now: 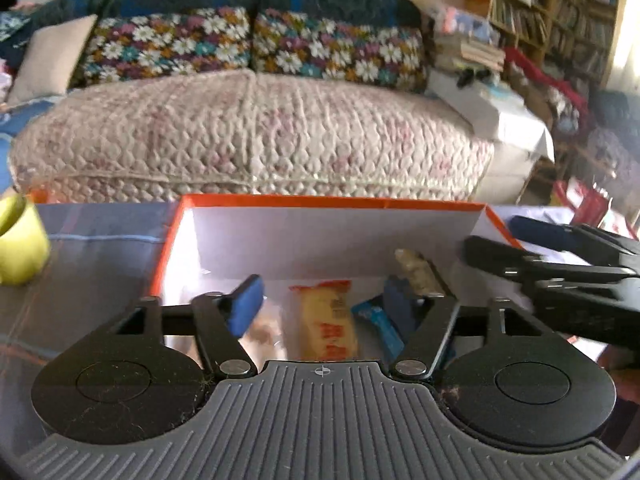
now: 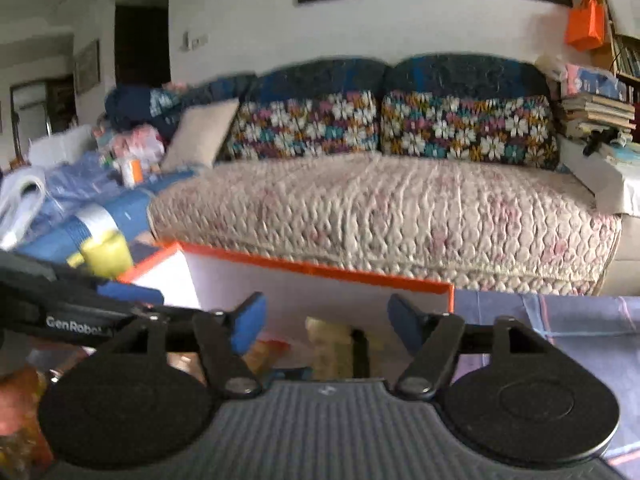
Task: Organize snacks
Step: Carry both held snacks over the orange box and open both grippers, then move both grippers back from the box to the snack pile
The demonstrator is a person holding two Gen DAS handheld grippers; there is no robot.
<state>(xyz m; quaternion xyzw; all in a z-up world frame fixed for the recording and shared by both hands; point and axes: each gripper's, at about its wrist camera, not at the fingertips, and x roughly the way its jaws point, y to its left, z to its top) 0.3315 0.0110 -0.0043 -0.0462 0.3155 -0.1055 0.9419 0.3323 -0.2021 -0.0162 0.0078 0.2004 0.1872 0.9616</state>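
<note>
Left wrist view, far left: yellow-green ceramic mug (image 1: pixel 18 240) on the blue plaid tablecloth (image 1: pixel 100 248), well apart from the box. Middle: orange-rimmed white cardboard box (image 1: pixel 320 200) with snacks already inside, namely a yellow-and-red wrapped biscuit packet (image 1: pixel 326 322), a blue wrapped bar (image 1: pixel 378 326) just beside it, and a clear pack of beige pieces (image 1: pixel 416 270) further right. Left gripper (image 1: pixel 322 302) hangs over the box, fingers spread, holding nothing. Right edge: right gripper (image 2: pixel 324 320) also near the box, tongs spread and empty. Step looks like between placements: a drop-off done or a rearranging reach. Next move likely needs picking another loose snack; a reddish packet (image 2: pixel 20 396) shows blurred at lower left of the right view, too unclear to identify.
</note>
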